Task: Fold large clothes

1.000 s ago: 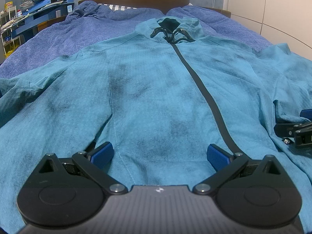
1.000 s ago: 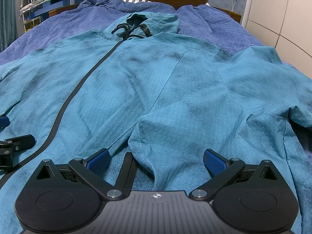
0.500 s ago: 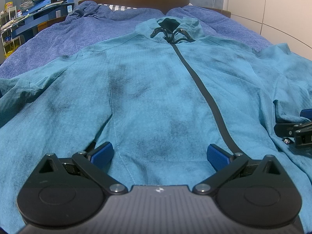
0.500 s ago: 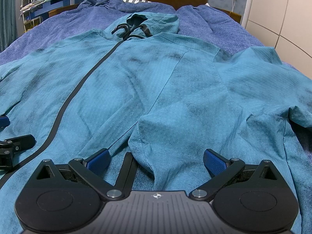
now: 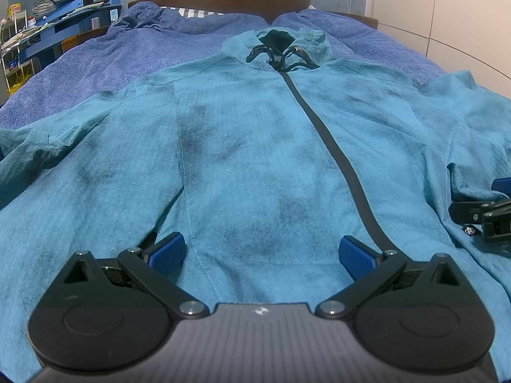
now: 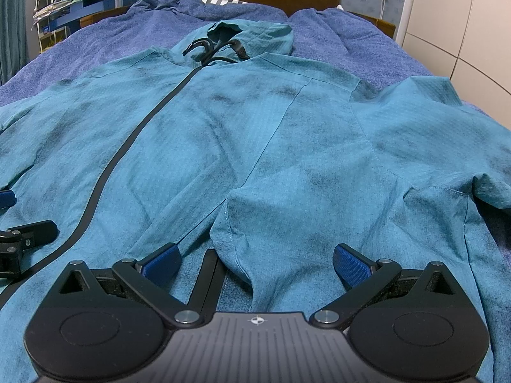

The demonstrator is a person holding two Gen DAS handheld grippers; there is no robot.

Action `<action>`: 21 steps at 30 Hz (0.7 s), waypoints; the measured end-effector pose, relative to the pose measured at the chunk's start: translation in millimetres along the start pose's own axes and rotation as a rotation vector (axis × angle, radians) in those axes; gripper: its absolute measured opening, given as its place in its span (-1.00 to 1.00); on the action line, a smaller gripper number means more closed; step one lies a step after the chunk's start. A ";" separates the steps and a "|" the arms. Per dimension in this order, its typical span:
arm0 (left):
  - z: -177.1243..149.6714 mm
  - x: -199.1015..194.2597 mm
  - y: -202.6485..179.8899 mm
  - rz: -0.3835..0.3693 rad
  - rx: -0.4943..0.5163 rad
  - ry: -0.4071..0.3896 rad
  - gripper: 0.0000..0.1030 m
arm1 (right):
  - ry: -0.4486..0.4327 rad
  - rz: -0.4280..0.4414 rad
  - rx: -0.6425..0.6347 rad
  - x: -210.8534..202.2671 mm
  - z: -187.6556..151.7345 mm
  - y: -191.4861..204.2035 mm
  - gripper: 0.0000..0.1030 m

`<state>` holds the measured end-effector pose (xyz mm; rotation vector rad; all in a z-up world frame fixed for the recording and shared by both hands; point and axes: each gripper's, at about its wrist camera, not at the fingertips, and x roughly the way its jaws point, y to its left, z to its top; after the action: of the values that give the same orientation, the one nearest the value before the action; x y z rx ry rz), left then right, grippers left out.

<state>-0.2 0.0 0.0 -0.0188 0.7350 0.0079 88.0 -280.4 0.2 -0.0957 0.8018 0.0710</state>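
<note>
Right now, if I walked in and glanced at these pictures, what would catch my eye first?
A big teal jacket lies spread face up across a blue bedspread, its black zipper running from the hem to the hood at the far end. Close to the camera, the left gripper and the right gripper are both wide open over the near hem, their blue pads apart.

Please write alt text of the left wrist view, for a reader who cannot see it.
A teal jacket lies spread flat, front up, on a bed, its dark zipper running away towards the hood. The left tongs are open at its hem, and the right tongs show at the right edge.
</note>
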 end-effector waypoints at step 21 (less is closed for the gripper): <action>1.0 -4.2 0.7 -0.002 -0.001 -0.002 1.00 | -0.162 -0.104 0.126 -69.5 48.2 -105.7 0.99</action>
<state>-2.6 0.7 3.6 -0.0204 0.7329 0.0061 84.7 -381.8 89.8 -0.0121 0.6361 -0.0694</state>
